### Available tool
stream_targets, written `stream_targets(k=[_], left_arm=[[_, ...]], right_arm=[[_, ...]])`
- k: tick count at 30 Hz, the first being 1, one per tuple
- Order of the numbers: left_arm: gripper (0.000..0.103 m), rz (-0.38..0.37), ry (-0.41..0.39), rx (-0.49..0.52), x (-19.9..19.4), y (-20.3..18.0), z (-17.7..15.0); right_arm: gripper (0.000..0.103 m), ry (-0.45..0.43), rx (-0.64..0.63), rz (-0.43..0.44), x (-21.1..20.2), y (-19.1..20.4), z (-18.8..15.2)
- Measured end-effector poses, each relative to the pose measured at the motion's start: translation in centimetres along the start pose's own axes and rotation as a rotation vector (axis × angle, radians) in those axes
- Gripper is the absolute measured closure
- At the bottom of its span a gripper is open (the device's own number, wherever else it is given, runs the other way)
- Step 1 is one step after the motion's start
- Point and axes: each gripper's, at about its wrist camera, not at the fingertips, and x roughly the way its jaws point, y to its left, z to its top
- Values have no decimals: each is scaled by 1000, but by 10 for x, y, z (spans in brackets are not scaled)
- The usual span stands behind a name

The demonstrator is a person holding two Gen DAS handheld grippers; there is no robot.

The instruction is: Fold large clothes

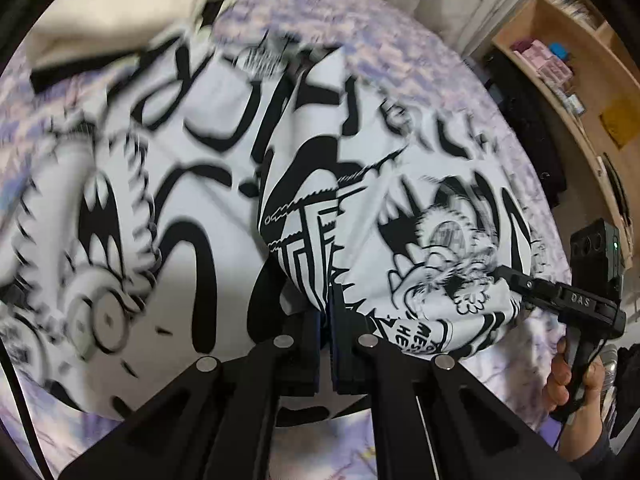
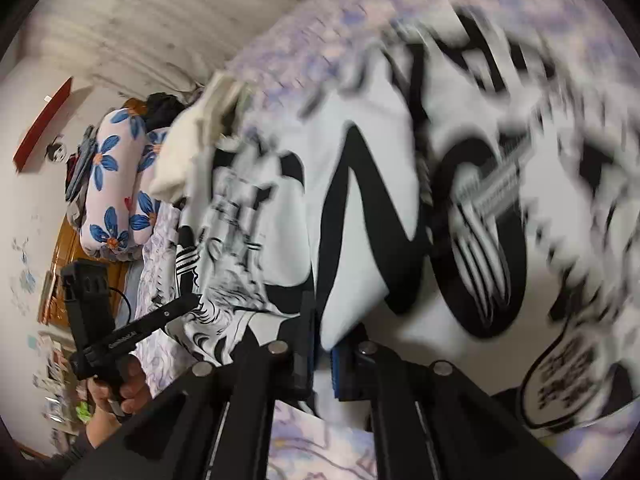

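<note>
A large white garment with bold black cartoon print [image 1: 208, 264] lies spread over a bed. At the bottom of the left wrist view my left gripper [image 1: 327, 314] is shut, a raised fold of the garment pinched between its pads. My right gripper [image 1: 500, 271] bites the garment's edge at the right, held by a hand [image 1: 568, 380]. In the right wrist view the right gripper [image 2: 324, 340] is shut on a white fold of the garment [image 2: 360, 200]. The left gripper [image 2: 194, 300] shows at the lower left there, clamped on the cloth's edge.
The bed wears a purple flowered sheet [image 1: 400, 40]. A cream cloth [image 1: 120, 12] lies beyond the garment. A pillow with blue flowers [image 2: 116, 184] sits at the bed's head. Wooden shelves [image 1: 580, 80] stand beside the bed.
</note>
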Motion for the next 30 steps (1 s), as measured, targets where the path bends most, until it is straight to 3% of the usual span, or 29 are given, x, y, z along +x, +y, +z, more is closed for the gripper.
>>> stream_targets(k=[5, 9, 14, 17, 24, 30], left_arm=[[100, 24, -24, 21, -1, -4, 3], [86, 103, -62, 98, -17, -18, -3], [85, 175, -186, 188, -56, -41, -4], [85, 168, -265, 227, -73, -58, 4], [85, 131, -275, 196, -39, -78, 57], [85, 186, -221, 150, 18, -69, 95]], right_arm=[[87, -73, -72, -94, -11, 20, -6], [77, -107, -147, -210, -25, 41, -8], [76, -274, -245, -344, -61, 64, -11], [76, -352, -311, -343, -67, 83, -3], [76, -302, -409, -334, -2, 120, 40], [76, -247, -351, -364, 47, 101, 80]])
